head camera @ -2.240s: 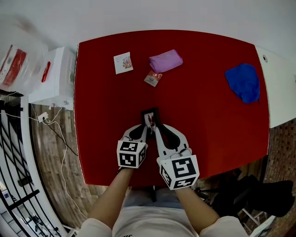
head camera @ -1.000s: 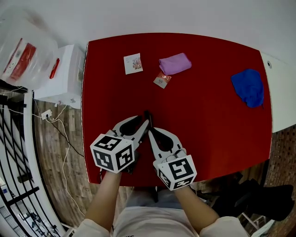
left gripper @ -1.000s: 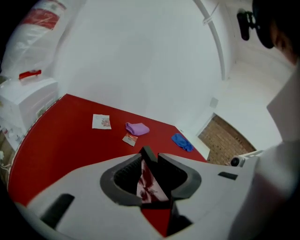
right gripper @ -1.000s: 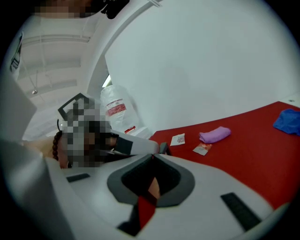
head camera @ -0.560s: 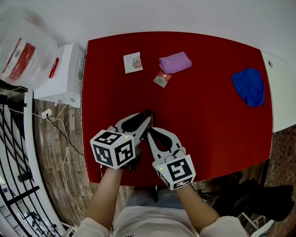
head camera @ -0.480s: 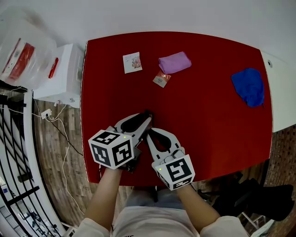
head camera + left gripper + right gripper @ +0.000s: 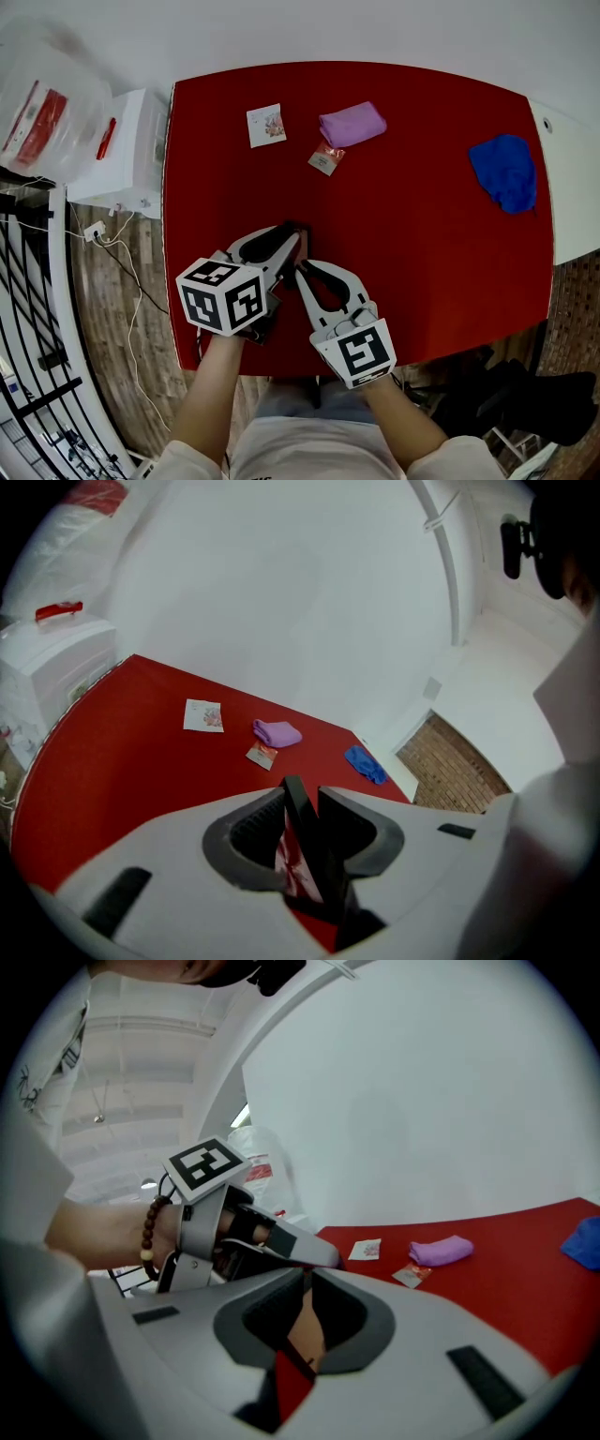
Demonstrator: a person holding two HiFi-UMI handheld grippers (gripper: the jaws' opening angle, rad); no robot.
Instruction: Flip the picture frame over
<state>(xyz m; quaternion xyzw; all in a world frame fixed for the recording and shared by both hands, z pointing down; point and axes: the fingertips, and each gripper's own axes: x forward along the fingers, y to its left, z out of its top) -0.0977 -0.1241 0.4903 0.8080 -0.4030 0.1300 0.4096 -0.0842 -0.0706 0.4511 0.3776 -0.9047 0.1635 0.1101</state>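
Two claws meet at the picture frame (image 7: 314,855), which stands on edge near the front of the bench (image 7: 422,187), its edge pointing away from the person. The right claw (image 7: 307,1279) pinches it, nearly closed. The left claw (image 7: 302,794) has just been opening, and the frame sits loose between its jaws. Only the right gripper view shows the brown back.

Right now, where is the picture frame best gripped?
Its thin border, from the person's side, jaws straddling it: the picture frame stands on edge, both flat faces exposed. The right hand-held gripper pinches it so; the jaws of the left hand-held gripper have just been opening, frame between them.
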